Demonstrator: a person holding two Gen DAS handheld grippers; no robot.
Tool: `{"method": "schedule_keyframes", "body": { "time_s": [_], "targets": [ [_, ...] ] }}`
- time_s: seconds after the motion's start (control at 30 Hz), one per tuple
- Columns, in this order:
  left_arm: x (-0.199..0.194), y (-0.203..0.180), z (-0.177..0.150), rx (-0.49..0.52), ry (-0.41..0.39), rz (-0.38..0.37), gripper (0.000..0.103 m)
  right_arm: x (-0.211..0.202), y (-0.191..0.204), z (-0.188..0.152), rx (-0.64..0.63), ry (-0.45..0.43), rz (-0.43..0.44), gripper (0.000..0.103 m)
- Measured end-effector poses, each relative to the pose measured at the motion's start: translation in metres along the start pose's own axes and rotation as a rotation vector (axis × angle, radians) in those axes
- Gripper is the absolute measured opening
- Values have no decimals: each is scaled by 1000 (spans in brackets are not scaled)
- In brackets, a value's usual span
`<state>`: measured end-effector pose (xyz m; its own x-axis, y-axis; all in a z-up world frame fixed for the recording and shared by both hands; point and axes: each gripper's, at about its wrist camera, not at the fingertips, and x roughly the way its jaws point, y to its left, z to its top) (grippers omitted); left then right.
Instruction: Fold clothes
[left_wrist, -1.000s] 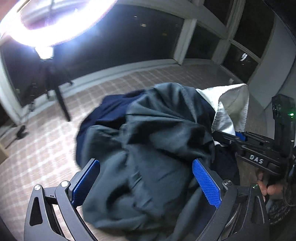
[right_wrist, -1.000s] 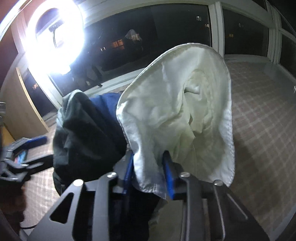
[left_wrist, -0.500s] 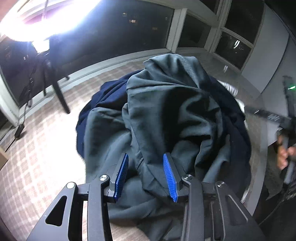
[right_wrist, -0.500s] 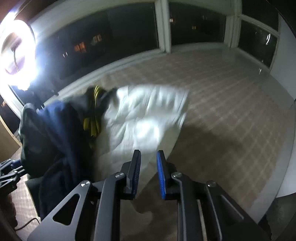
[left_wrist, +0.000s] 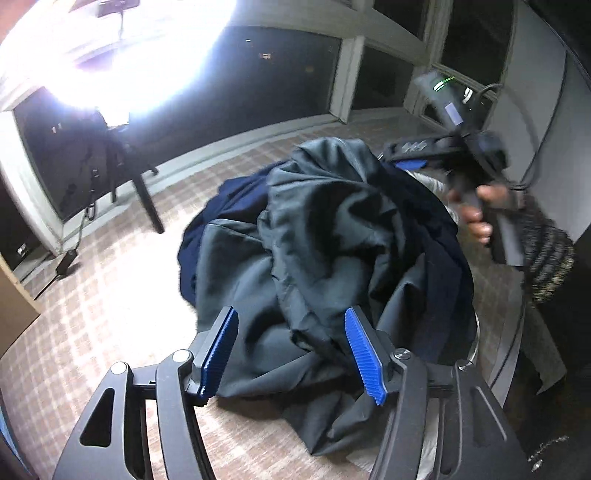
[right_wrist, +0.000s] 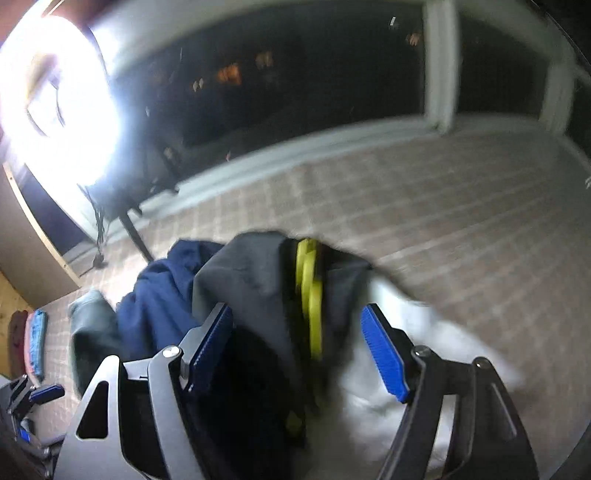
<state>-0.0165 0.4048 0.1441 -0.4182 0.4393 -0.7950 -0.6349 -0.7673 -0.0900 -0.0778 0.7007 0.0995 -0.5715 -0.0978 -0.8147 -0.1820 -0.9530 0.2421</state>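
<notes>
A heap of clothes lies on the checked surface. In the left wrist view a dark grey garment (left_wrist: 325, 236) tops it, over a navy one (left_wrist: 229, 206). My left gripper (left_wrist: 291, 350) is open, its blue pads either side of grey folds at the heap's near edge. The right gripper (left_wrist: 417, 153) shows at the heap's far side in a hand. In the right wrist view my right gripper (right_wrist: 299, 343) is open above a grey garment with yellow trim (right_wrist: 310, 295), with a white garment (right_wrist: 436, 354) lying to the right and the navy one (right_wrist: 159, 295) left.
A bright ring light on a black tripod (left_wrist: 144, 199) stands at the back left by dark windows. A wooden edge (right_wrist: 22, 258) and pink and blue items (right_wrist: 35, 339) sit far left. Checked surface (right_wrist: 461, 240) stretches to the right.
My right gripper let go of the white garment, which dropped beside the heap, then opened wide over the heap. My left gripper narrowed half a second ago and has opened wider again.
</notes>
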Motion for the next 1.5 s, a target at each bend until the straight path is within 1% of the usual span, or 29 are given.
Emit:
{"method": "schedule_keyframes", "body": {
  "time_s": [0.07,0.13,0.17,0.2,0.3,0.33,0.37,0.4,0.47,0.5,0.53,0.57,0.63,0.67,0.7,0.73,0.77,0.8,0.87,0.9,0.97,1.0,1.03,1.07,1.1,1.2,1.3,1.4,1.5],
  "targets": [
    [-3,10,0,-22,-8,11,58,18,2,0,-5,41,33,71],
    [-3,19,-1,-49,-12,25,58,21,0,0,1,29,61,35],
    [-5,23,-1,-60,-12,27,58,16,-5,0,30,18,110,12],
    [-8,29,-3,-72,-15,30,58,9,-10,-1,60,-4,151,10],
    [-17,45,-9,-101,-25,62,58,-17,-17,0,103,-86,201,4],
    [-21,52,-12,-109,-28,75,58,-26,-18,2,117,-117,212,4],
    [-25,58,-15,-118,-30,89,58,-43,-21,4,135,-164,241,1],
    [-31,65,-16,-130,-36,103,58,-59,-24,6,148,-210,267,1],
    [-47,80,-22,-159,-54,132,58,-101,-24,12,141,-307,285,0],
    [-55,86,-25,-171,-64,147,58,-119,-20,15,117,-345,304,0],
    [-63,91,-29,-183,-75,160,58,-132,-15,19,84,-356,298,0],
    [-72,96,-33,-196,-86,174,59,-141,-8,23,44,-347,273,0],
    [-86,106,-43,-225,-102,192,59,-144,4,25,2,-333,139,2],
    [-90,109,-48,-235,-104,195,59,-135,7,24,-7,-291,82,5],
    [-96,111,-54,-243,-105,199,59,-126,10,23,-16,-248,26,26],
    [-101,111,-59,-248,-105,203,59,-110,10,20,-11,-188,-28,43],
    [-104,110,-64,-249,-103,208,60,-92,8,17,0,-139,-72,72],
    [-107,108,-68,-249,-100,213,60,-77,6,14,2,-115,-113,74],
    [-110,107,-77,-249,-85,221,60,-44,-4,5,36,-35,-177,74],
    [-112,106,-81,-251,-78,224,61,-30,-11,1,66,9,-178,74],
    [-115,105,-88,-262,-73,228,64,-7,-17,-7,119,65,-90,74],
    [-116,104,-90,-268,-72,229,64,2,-17,-10,118,71,-68,72],
    [-117,104,-93,-274,-71,231,64,8,-13,-11,98,63,-70,62],
    [-118,103,-95,-279,-70,232,64,11,-10,-12,77,59,-82,16],
    [-119,103,-95,-278,-72,231,64,10,-8,-12,67,53,-80,8],
    [-122,100,-96,-274,-77,228,64,-24,-6,-11,83,-46,50,6],
    [-125,98,-92,-262,-81,232,64,-75,-1,3,132,-163,154,4],
    [-131,97,-88,-255,-94,235,64,-138,11,25,129,-332,194,4],
    [-140,97,-85,-248,-119,240,64,-206,33,44,67,-467,220,4]
  ]
}}
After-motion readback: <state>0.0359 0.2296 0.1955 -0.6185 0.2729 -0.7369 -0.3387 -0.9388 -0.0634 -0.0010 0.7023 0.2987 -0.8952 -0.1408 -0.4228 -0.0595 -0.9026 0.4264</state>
